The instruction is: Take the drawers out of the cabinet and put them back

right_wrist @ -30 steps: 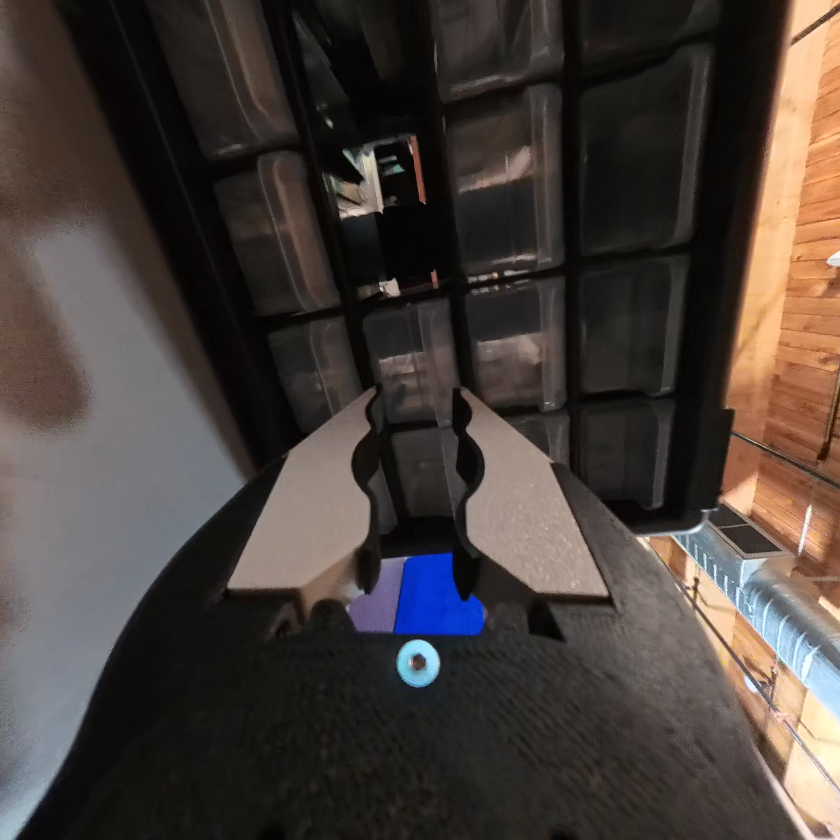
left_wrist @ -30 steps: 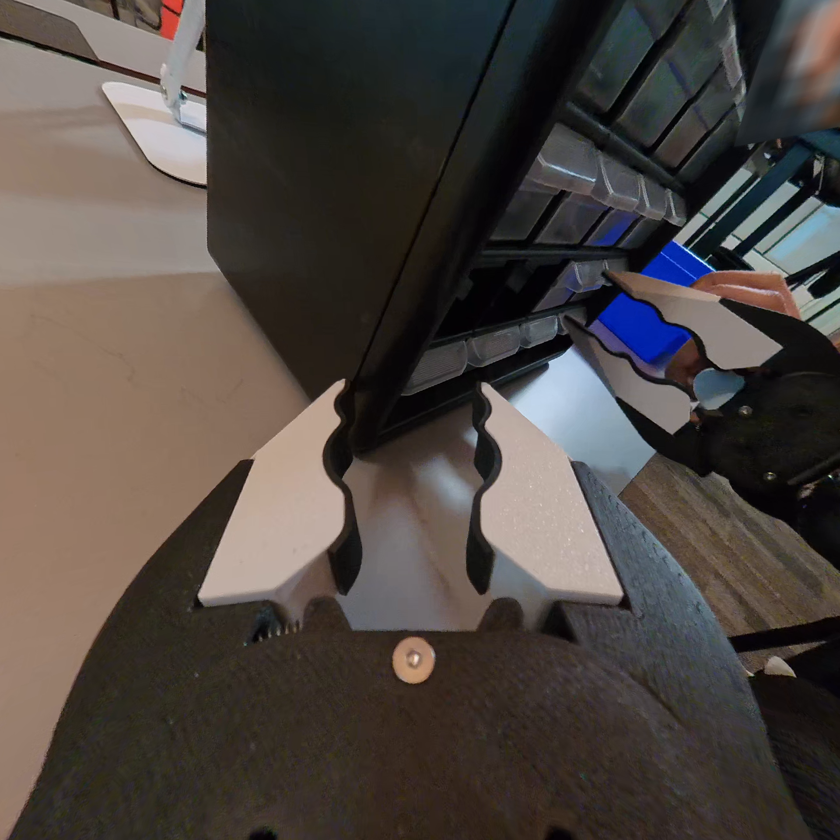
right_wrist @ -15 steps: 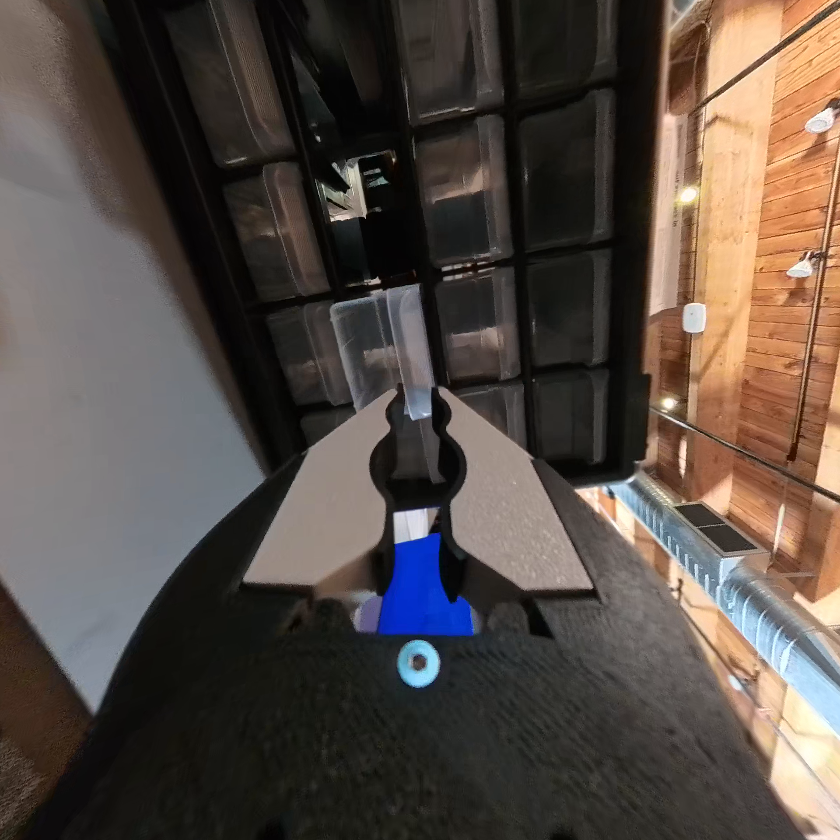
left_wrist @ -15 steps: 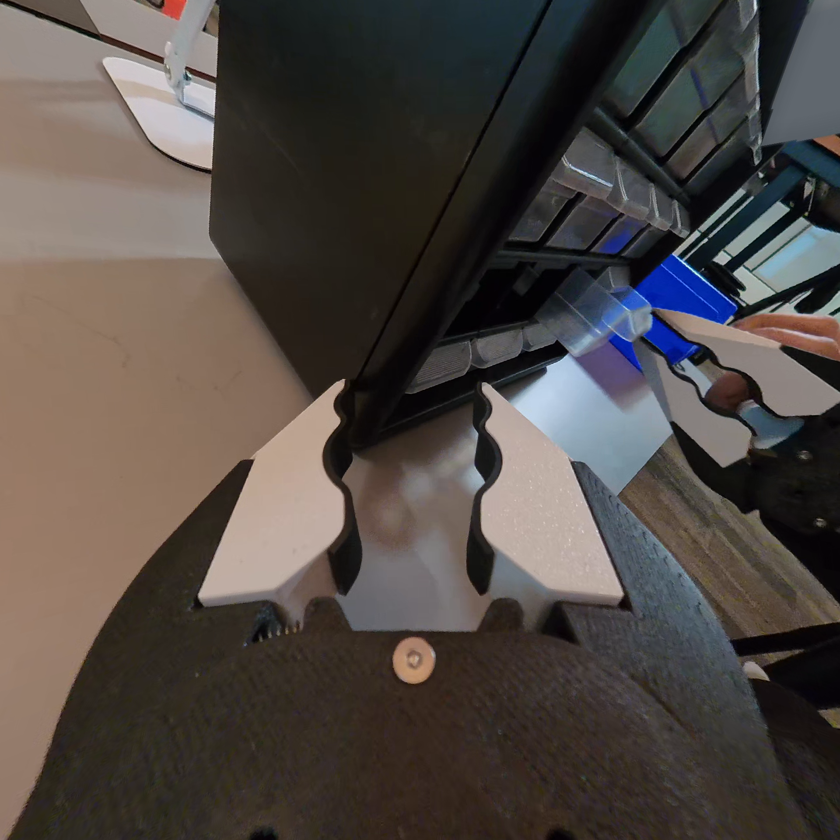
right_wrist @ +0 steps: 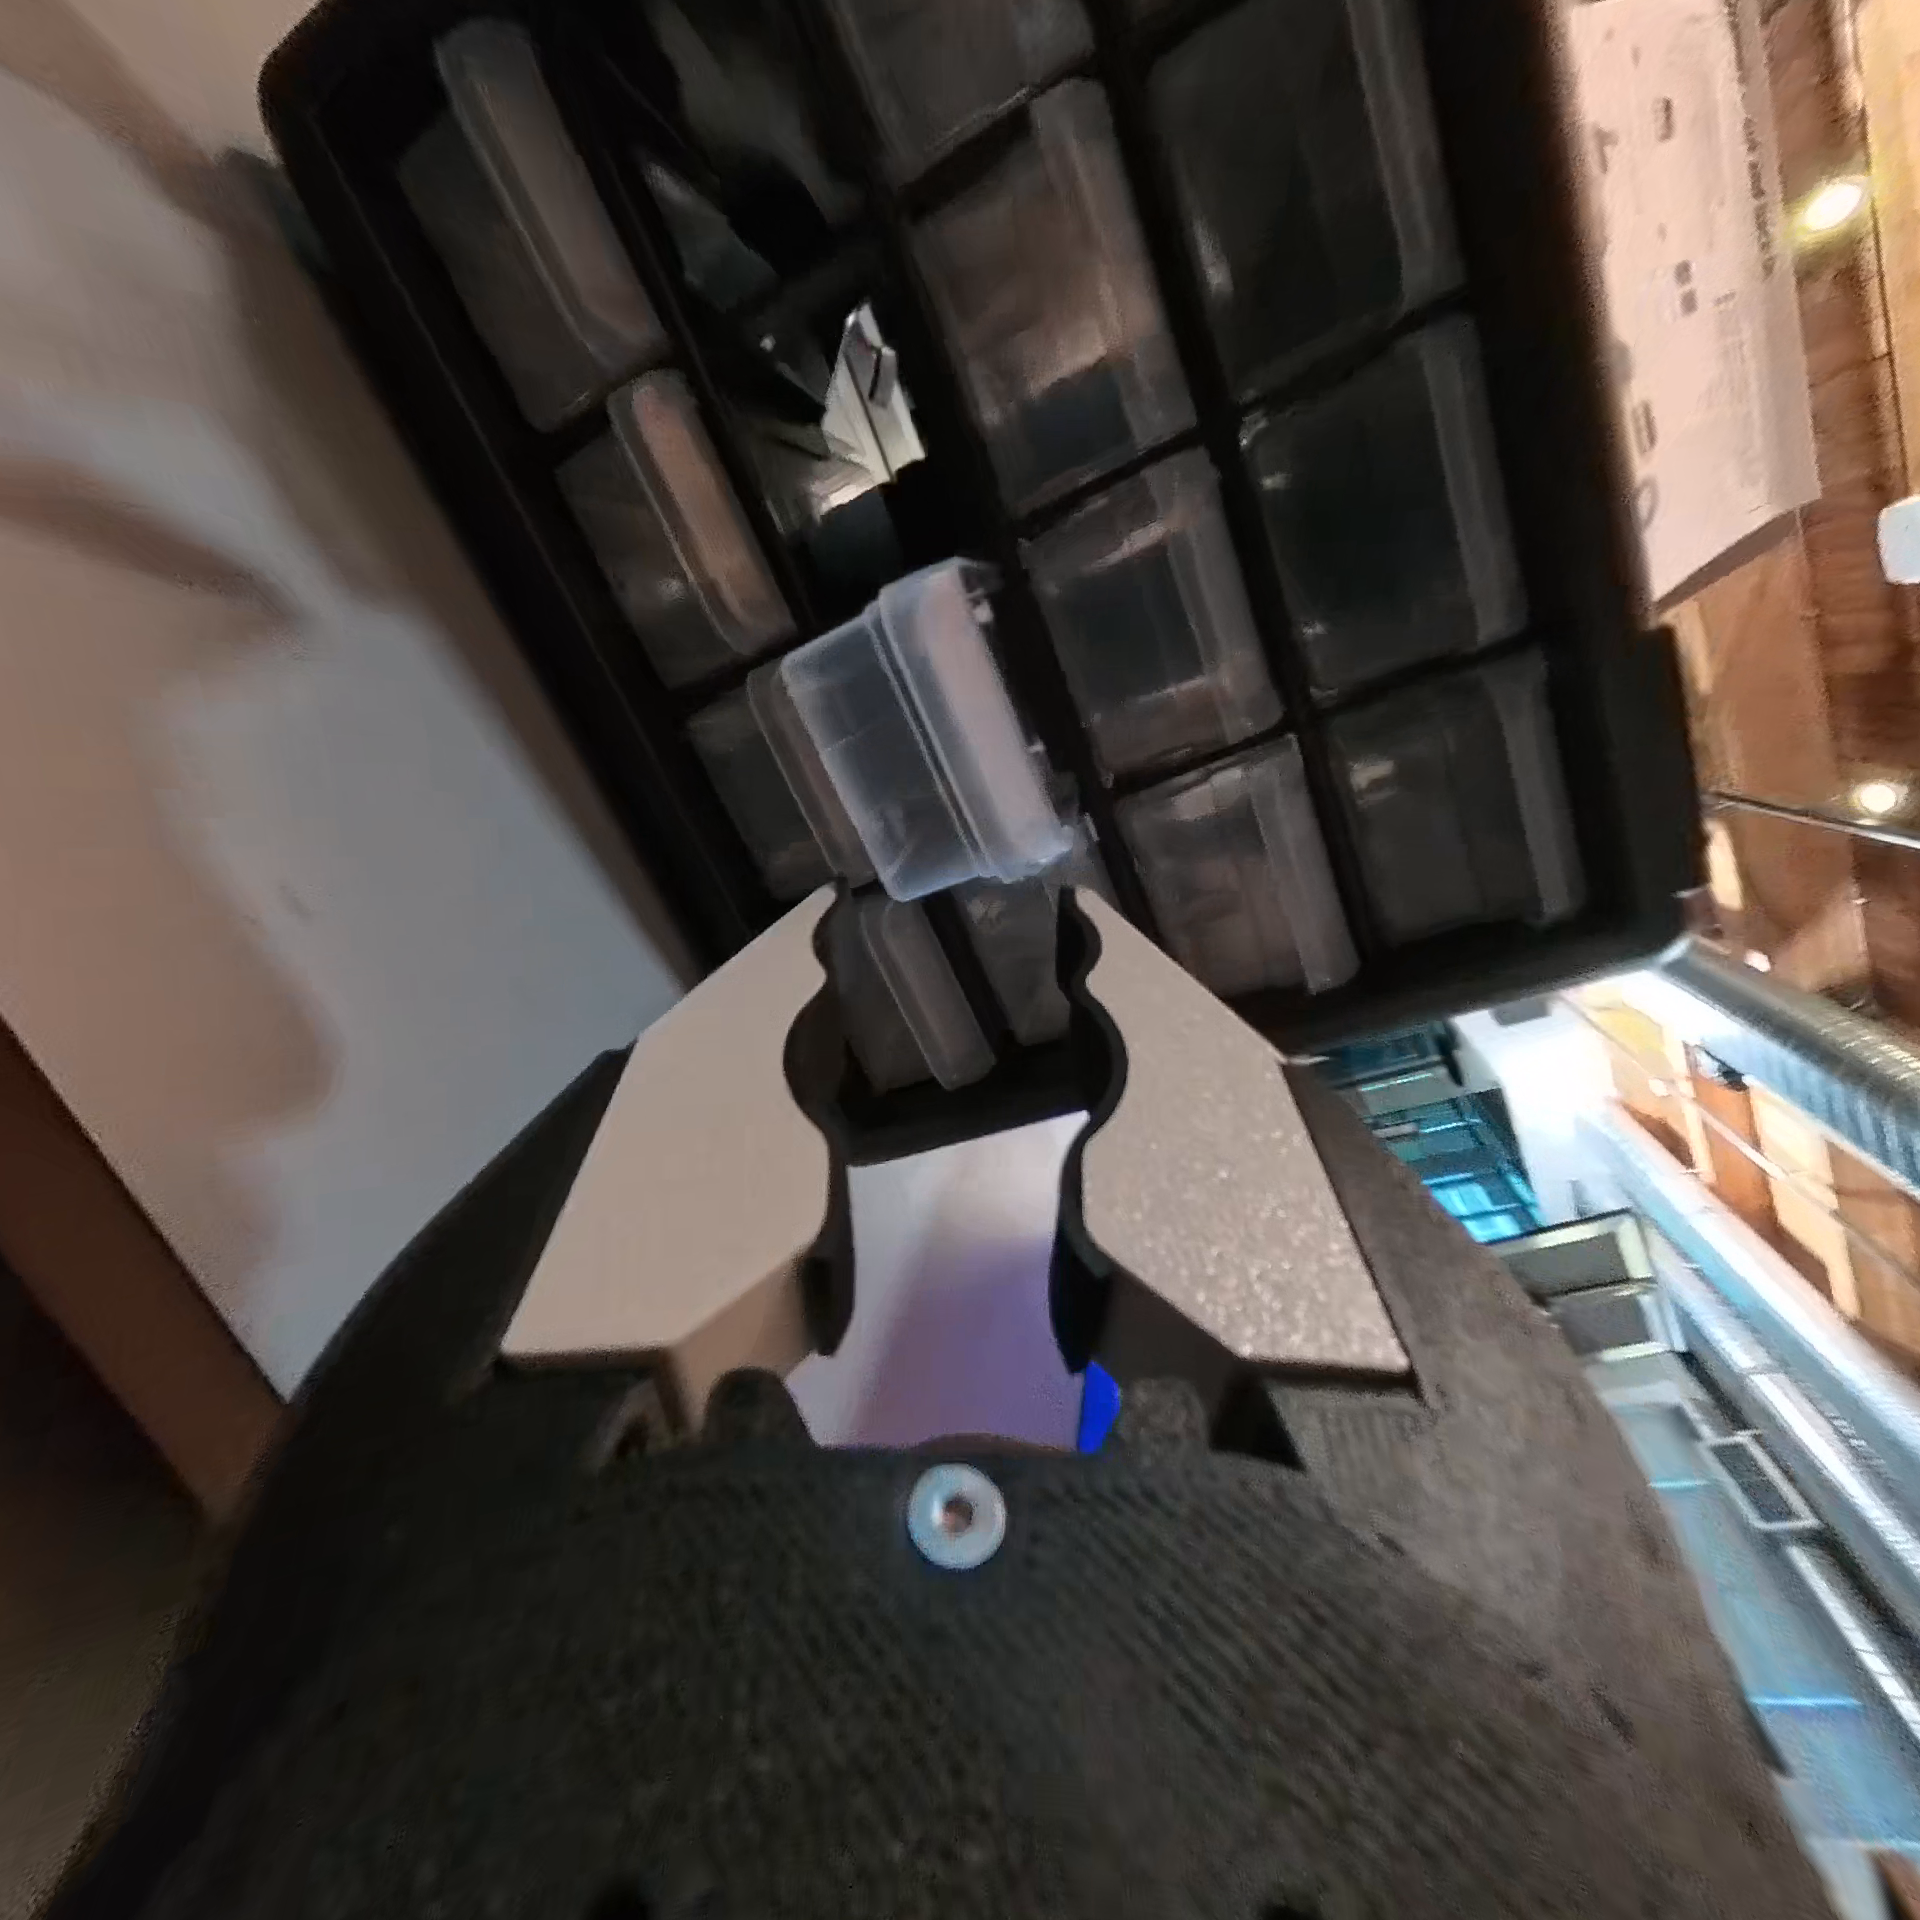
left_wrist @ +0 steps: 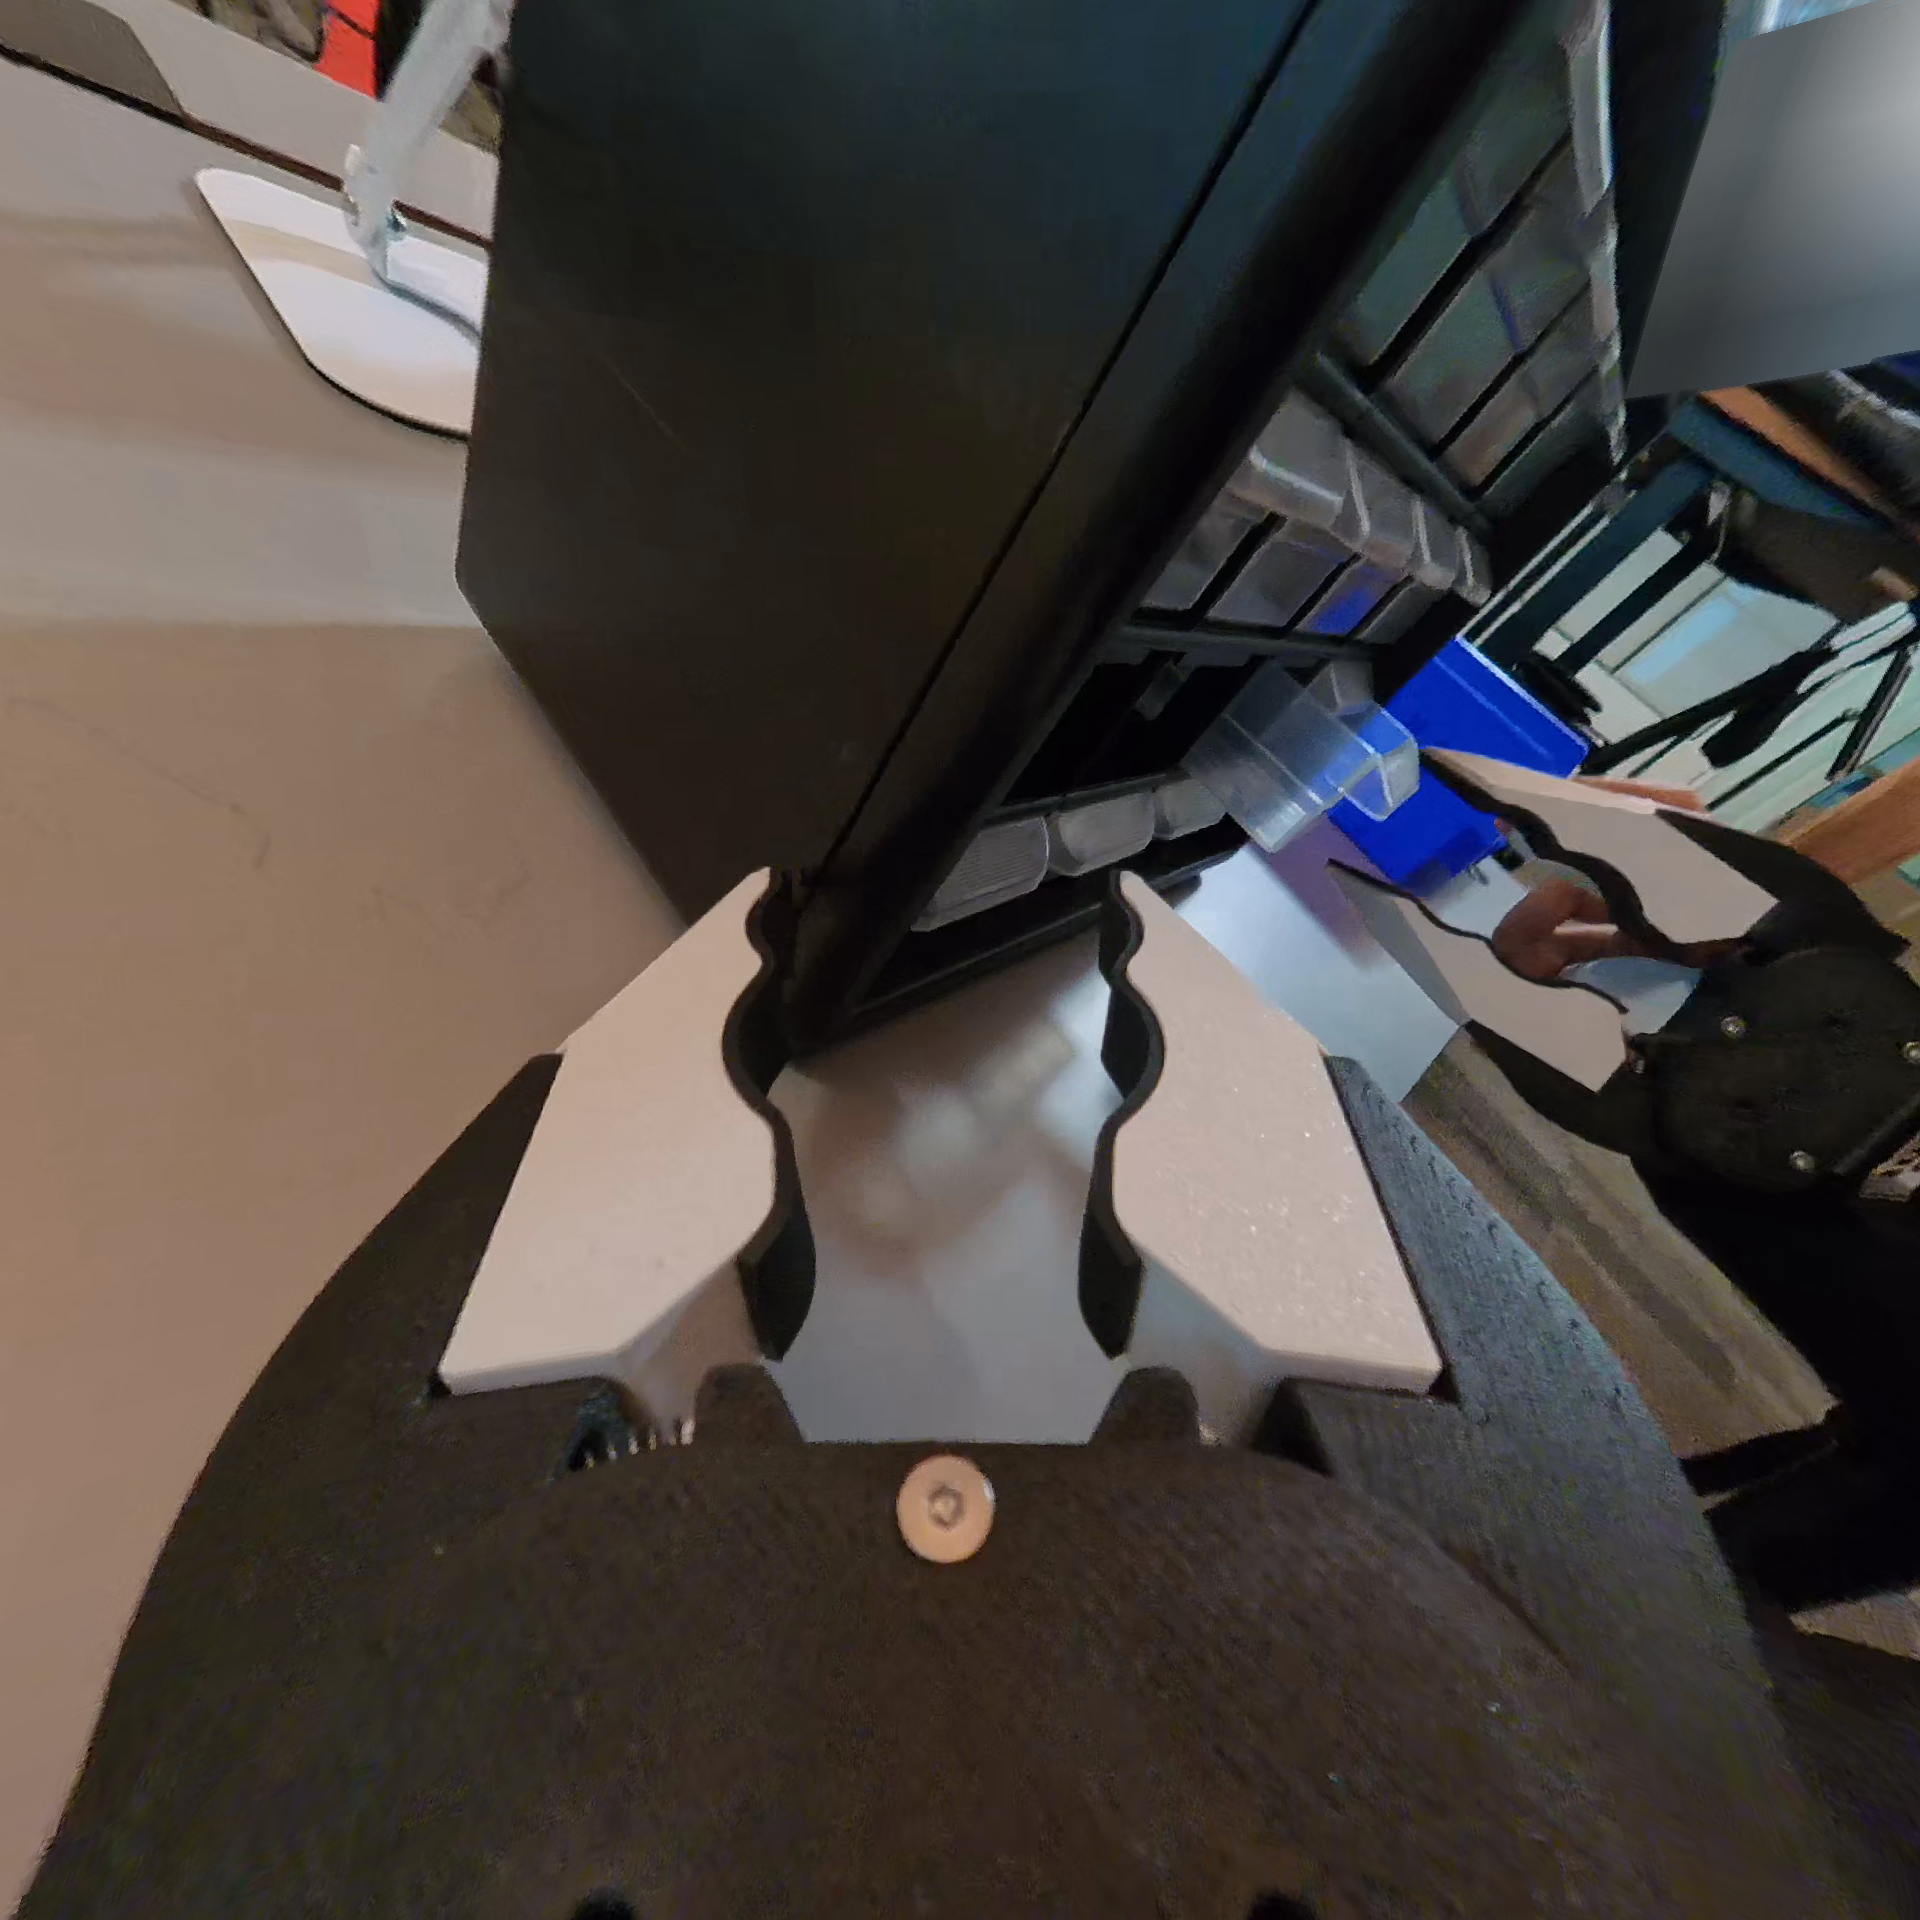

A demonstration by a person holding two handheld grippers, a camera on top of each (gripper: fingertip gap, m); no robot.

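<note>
**Clear drawer half out, cabinet braced at its corner**

Currently my left gripper point(left_wrist: 940, 956) sits at the cabinet's point(left_wrist: 790, 416) lower front corner on the worktop point(left_wrist: 208, 831). Its fingers are spread wide, with the left finger point(left_wrist: 644, 1174) touching the black corner edge and the right one standing free in front of the bottom row of drawers. Behind the cabinet, near the worktop's far edge, lies a white stand base point(left_wrist: 343, 301).

Moving right, one clear drawer point(right_wrist: 925, 743) juts out of the cabinet face, tilted, its rear end at its slot in the lower rows; I cannot tell whether it is fully free. An open, dark slot point(right_wrist: 831, 416) shows in the same column.

My right gripper point(right_wrist: 951, 899) is just below that drawer's front lip. Its jaws are parted, the tips close beside the lip; whether they touch it, I cannot tell. A blue bin point(left_wrist: 1475, 769) sits beyond the worktop's edge.
</note>
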